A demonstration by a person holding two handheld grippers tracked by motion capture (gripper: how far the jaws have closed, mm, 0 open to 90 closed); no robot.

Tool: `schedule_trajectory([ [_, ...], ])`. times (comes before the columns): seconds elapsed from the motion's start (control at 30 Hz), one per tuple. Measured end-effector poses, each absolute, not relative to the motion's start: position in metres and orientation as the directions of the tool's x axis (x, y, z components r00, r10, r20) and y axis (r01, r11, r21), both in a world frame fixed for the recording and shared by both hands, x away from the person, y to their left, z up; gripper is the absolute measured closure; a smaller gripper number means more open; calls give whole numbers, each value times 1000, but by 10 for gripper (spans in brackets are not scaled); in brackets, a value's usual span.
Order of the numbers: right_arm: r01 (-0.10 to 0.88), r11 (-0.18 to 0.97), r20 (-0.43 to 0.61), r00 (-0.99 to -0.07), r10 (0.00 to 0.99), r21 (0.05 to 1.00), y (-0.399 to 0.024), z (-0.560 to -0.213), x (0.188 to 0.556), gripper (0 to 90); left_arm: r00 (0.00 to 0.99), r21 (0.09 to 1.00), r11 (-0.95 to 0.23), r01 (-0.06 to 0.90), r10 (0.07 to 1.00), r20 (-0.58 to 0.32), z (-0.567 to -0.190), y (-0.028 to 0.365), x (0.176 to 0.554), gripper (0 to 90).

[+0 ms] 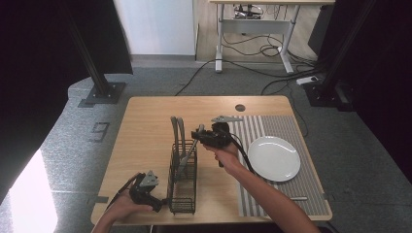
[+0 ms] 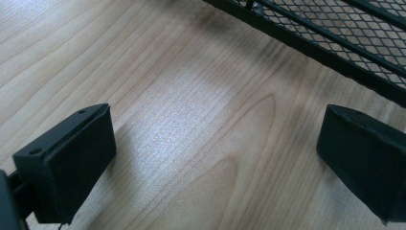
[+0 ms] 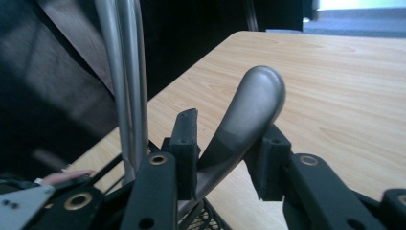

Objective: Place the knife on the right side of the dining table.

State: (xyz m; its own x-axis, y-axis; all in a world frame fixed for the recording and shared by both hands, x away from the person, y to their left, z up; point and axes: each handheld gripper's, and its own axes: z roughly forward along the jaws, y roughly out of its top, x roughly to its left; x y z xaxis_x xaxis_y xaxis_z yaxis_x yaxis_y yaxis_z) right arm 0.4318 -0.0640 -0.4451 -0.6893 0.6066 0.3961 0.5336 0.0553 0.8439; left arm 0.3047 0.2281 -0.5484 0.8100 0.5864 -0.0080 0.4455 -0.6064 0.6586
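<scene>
Right gripper is clamped on the handle of a metal utensil that stands in the black wire basket near the surface's front edge. Its long axis leans, handle end up toward the back right and working end down inside the basket, hidden by mesh. Left gripper rests open at the front edge, just beside the basket.

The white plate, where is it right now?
In the high view, the white plate lies on the striped placemat at the table's right side, right of the right gripper.
</scene>
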Motion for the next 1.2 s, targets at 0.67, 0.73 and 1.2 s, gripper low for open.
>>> schedule_trajectory([
  [0.67,485,-39,433,-737,519,873,-77,-418,409,818,810,659,-606,446,586,-9,-548,228,305,0],
  [0.73,487,-53,444,-741,504,872,-79,-415,407,824,810,659,-606,446,586,-9,-548,228,305,0],
  [1.2,339,-172,377,-761,527,925,-118,-370,393,828,810,659,-606,446,586,-9,-548,228,305,0],
])
